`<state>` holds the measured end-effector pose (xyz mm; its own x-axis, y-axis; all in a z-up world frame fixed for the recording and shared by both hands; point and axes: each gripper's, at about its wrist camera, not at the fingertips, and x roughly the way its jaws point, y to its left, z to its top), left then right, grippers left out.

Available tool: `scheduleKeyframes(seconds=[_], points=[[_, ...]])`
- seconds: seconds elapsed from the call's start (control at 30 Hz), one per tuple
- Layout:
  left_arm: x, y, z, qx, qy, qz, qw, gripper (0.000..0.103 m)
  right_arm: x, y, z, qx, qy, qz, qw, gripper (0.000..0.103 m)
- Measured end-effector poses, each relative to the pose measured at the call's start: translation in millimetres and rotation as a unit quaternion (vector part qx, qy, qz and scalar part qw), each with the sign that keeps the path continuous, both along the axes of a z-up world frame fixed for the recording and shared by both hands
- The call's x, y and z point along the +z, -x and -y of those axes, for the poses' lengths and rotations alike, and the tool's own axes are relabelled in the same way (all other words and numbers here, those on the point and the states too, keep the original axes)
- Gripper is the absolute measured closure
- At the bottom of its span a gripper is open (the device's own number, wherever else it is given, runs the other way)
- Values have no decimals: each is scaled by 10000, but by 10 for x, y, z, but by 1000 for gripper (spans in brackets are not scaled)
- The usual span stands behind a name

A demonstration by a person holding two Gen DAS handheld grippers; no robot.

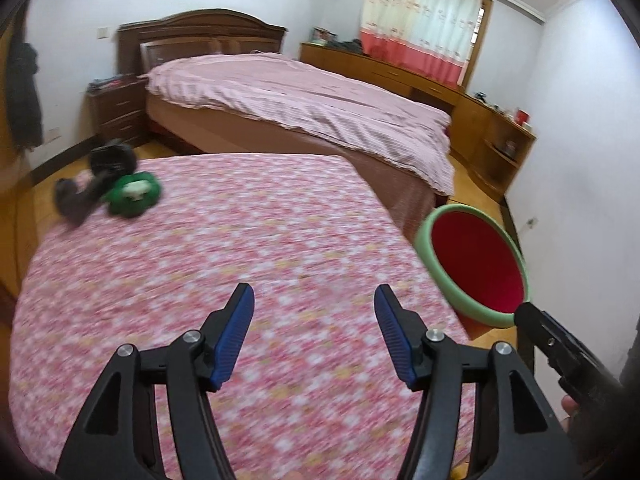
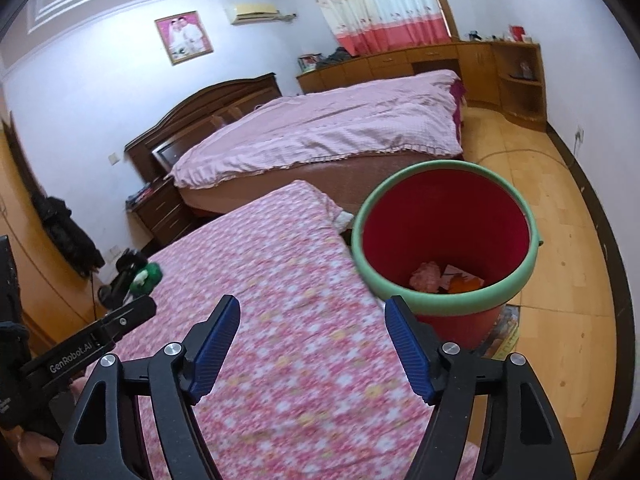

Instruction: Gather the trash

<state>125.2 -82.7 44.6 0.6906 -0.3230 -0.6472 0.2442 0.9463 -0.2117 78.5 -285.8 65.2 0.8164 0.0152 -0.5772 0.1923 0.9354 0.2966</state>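
Note:
A red bin with a green rim [image 2: 446, 236] stands on the floor at the right edge of a table with a pink flowered cloth [image 2: 280, 280]. Crumpled pink and orange trash [image 2: 444, 278] lies in its bottom. The bin also shows in the left wrist view [image 1: 476, 264]. My left gripper [image 1: 314, 300] is open and empty above the cloth [image 1: 224, 280]. My right gripper [image 2: 312, 312] is open and empty, above the cloth's right part, close to the bin. A green and white object [image 1: 134, 194] lies at the table's far left corner, next to a black device [image 1: 96, 176].
A bed with a pink cover [image 1: 304, 108] stands beyond the table. A dark nightstand [image 1: 116, 110] is at its left, wooden cabinets [image 1: 472, 108] along the far wall. The wooden floor [image 2: 560, 240] runs to the right of the bin.

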Motion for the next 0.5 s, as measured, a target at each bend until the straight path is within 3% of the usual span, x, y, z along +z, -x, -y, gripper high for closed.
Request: scheduleKeyframes(seconds=[0.33,0.5], points=[[27,372,-532,840,-277,249,9958,41,-32,156,-475,365,356,142,9986,25],[2,523,-676,1035,-327,290,9937,41,-84,190,-650,548,406,123,9976,25]])
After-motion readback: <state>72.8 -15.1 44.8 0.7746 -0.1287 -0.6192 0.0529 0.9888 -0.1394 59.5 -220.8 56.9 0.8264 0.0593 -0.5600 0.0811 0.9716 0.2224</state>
